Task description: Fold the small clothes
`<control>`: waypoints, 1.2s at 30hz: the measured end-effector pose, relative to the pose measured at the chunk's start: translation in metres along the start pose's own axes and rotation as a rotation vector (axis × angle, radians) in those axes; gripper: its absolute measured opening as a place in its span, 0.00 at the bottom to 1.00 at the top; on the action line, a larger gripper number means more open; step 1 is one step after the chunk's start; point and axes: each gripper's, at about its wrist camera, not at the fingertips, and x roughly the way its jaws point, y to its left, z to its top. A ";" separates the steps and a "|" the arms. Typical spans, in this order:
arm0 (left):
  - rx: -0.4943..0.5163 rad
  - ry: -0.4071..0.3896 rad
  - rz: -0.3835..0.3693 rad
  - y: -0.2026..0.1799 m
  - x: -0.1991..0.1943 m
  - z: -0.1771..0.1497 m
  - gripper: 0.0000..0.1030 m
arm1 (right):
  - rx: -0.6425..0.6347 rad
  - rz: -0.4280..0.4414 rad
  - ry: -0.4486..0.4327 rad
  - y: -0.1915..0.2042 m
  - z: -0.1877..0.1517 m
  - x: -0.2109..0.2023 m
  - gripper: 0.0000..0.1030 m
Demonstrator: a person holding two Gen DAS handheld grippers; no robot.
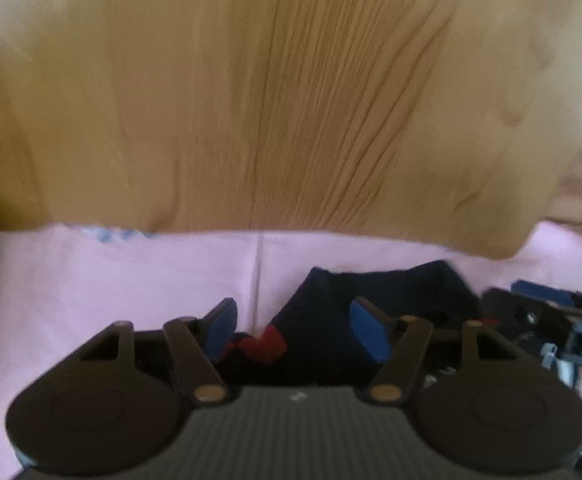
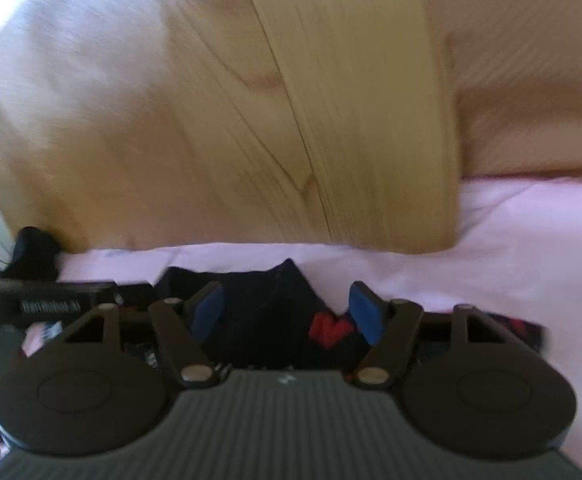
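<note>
Left wrist view first: the left tongs [image 1: 297, 326] are spread wide, blue pads [image 1: 222, 328] well apart, pinching nothing. Between them lies the small dark navy garment with a red zigzag patch [image 1: 323, 320], flat on the pale pink cloth [image 1: 131, 280]. The red patch sits close to the pad at 9 o'clock, while the navy fabric runs past the other pad toward 2 o'clock. A pressed crease in the pink cloth runs up toward 12 o'clock, just left of the garment. Beyond the cloth's far edge, the light wooden worktop [image 1: 291, 100] fills the upper frame. At 3 o'clock, the right tongs [image 1: 547, 312] poke in sideways, blurred.

Over to the right wrist view: the right tongs [image 2: 287, 314] are also spread, nothing between the pads being gripped. Here the same navy garment [image 2: 259, 304] lies between the pads [image 2: 365, 314], its red patch now just beside the pad at 3 o'clock. This camera alone picks up a crumpled black item [image 2: 35, 252] at 9 o'clock, at the edge of the pink cloth [image 2: 491, 260], plus the left gripper's dark labelled body; the lettering is too blurred to read. The wooden worktop [image 2: 251, 120] is smeared by motion blur.
</note>
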 end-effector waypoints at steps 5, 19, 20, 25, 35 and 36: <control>0.019 -0.037 -0.014 -0.004 0.011 -0.007 0.10 | -0.024 -0.009 0.060 -0.004 -0.002 0.032 0.11; 0.154 -0.344 -0.124 -0.019 -0.178 -0.122 0.09 | -0.135 0.040 -0.220 0.048 -0.091 -0.165 0.11; 0.161 -0.363 -0.143 -0.018 -0.194 -0.143 0.09 | -0.163 0.037 -0.247 0.053 -0.107 -0.183 0.11; 0.166 -0.386 -0.203 -0.008 -0.245 -0.233 0.09 | -0.282 -0.007 -0.343 0.073 -0.201 -0.238 0.11; 0.190 -0.228 -0.162 0.000 -0.220 -0.330 0.18 | -0.204 -0.128 -0.316 0.068 -0.302 -0.228 0.37; 0.200 -0.227 -0.183 0.002 -0.228 -0.331 0.27 | -0.209 -0.111 -0.319 0.067 -0.303 -0.235 0.42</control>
